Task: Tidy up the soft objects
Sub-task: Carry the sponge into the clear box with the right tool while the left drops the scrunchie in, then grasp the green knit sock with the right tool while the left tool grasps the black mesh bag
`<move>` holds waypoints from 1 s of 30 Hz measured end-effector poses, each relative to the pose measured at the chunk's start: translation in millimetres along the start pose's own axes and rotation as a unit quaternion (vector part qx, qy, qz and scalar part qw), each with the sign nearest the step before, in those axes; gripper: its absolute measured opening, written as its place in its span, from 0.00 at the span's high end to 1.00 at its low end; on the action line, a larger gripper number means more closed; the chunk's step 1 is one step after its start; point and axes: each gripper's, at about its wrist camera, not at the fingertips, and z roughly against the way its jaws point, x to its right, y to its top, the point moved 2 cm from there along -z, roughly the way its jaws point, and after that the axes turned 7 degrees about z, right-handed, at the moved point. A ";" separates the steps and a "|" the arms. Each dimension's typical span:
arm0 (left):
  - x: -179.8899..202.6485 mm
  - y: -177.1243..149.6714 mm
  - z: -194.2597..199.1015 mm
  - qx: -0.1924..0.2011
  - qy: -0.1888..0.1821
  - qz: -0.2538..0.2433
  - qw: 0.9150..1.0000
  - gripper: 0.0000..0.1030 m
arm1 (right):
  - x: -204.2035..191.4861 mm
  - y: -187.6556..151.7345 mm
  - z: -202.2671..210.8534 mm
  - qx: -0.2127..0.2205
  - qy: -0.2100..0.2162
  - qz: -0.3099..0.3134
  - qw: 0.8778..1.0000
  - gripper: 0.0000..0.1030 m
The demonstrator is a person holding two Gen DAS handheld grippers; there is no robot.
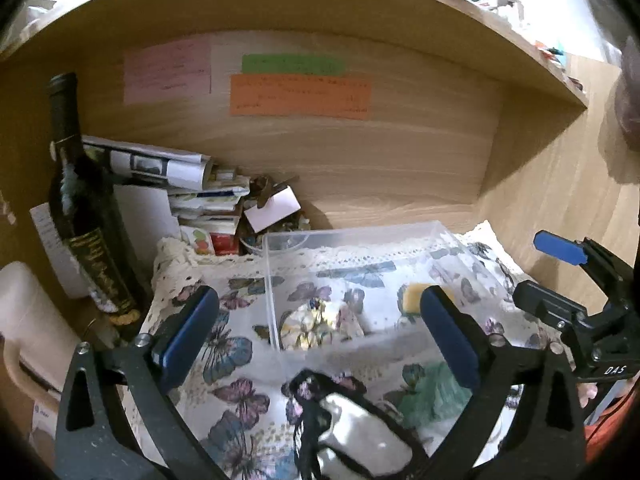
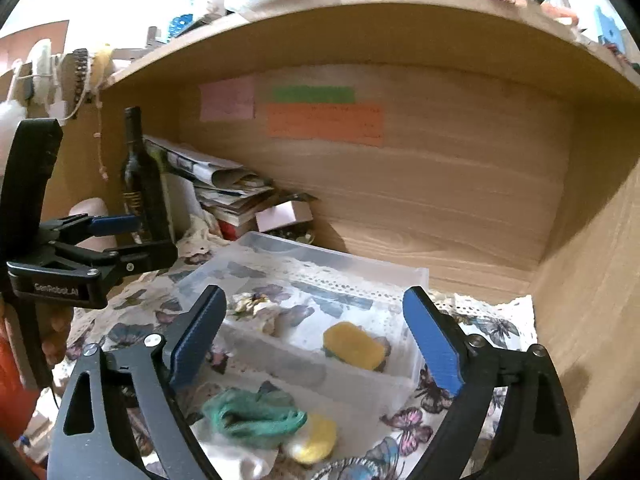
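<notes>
Left wrist view is showing the left gripper (image 1: 320,320) hanging over a butterfly-print cloth (image 1: 236,392) with its jaws spread wide and nothing between them. Sitting just ahead of the jaws is a clear plastic bin (image 1: 272,280), and inside it a crumpled floral fabric piece (image 1: 316,322) is lying right between the fingertips' line of sight, with a yellow sponge (image 1: 412,298) peeking out beside the right-hand pad. Below the jaws, close to the camera, a black-and-white fringed cloth (image 1: 352,428) is lying on the tablecloth, and a green cloth (image 1: 432,396) is sitting toward the right-hand finger.

Right wrist view has the right gripper (image 2: 316,336) also gaping open, holding nothing. The bin (image 2: 416,280) is sitting between and just past the fingertips. Under the jaws the green cloth (image 2: 256,416) is bunching up against a yellow fluffy thing (image 2: 316,438). Off past the left-hand finger a dark wine bottle (image 2: 142,184) is standing upright.
</notes>
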 end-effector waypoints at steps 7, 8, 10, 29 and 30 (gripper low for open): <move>4.3 -30.3 7.0 -0.023 -0.007 -0.004 1.000 0.01 | -14.8 -20.6 5.9 -0.012 0.010 -0.002 1.000 0.11; 5.1 -35.8 7.6 -0.029 -0.009 -0.003 1.000 0.01 | -16.5 -24.2 7.0 -0.015 0.011 -0.002 1.000 0.11; 6.2 -43.7 8.9 -0.035 -0.010 -0.002 0.999 0.01 | -20.5 -32.0 6.1 -0.023 0.015 -0.004 1.000 0.11; -1.7 -108.9 -5.7 -0.102 -0.015 0.018 0.995 0.01 | -35.8 -71.1 -17.3 -0.075 0.051 -0.040 0.995 0.23; -2.2 -109.1 -5.9 -0.101 -0.017 0.020 0.995 0.01 | -36.1 -71.3 -19.5 -0.077 0.052 -0.040 0.995 0.27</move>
